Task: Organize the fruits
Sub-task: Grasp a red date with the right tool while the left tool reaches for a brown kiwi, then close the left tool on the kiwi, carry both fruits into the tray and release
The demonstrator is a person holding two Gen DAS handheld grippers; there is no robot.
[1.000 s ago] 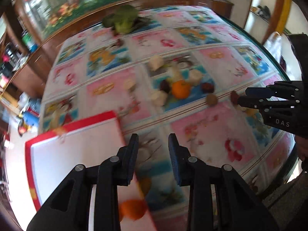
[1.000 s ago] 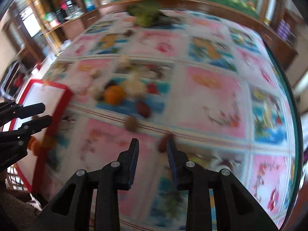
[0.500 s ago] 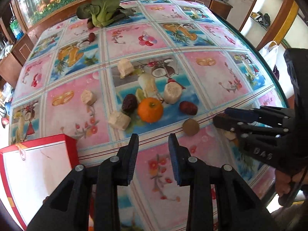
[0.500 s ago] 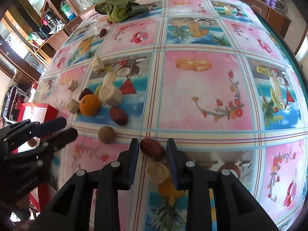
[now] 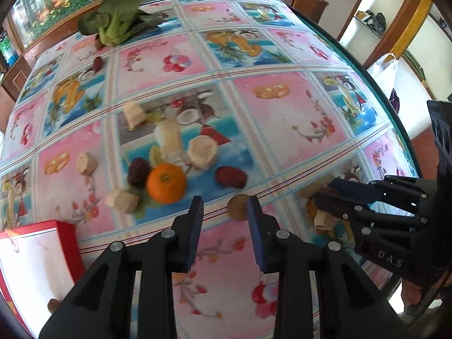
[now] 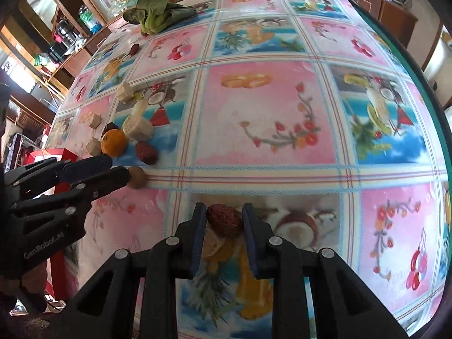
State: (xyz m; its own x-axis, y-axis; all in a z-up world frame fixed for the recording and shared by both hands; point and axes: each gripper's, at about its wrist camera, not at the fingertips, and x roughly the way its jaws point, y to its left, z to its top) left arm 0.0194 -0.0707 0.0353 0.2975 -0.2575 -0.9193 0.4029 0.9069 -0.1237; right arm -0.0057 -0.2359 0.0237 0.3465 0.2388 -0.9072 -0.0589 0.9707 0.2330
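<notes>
We have right gripper jaws just closing around red date, contact uncertain (light, wrinkled, slightly soft); grip mid-body. Left gripper spread, empty, beside brown longan.

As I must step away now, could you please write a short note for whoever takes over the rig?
Left tool: open, empty, tips beside the brown round fruit.
Right tool: jaws have just been closing; pads now on a red date.
Red box: near left; contents mostly out of view.
Done: cannot tell from these views.
Left: the orange, second red date, dark date and pale chunks lie loose on the tablecloth; leafy greens at the far edge.
</notes>
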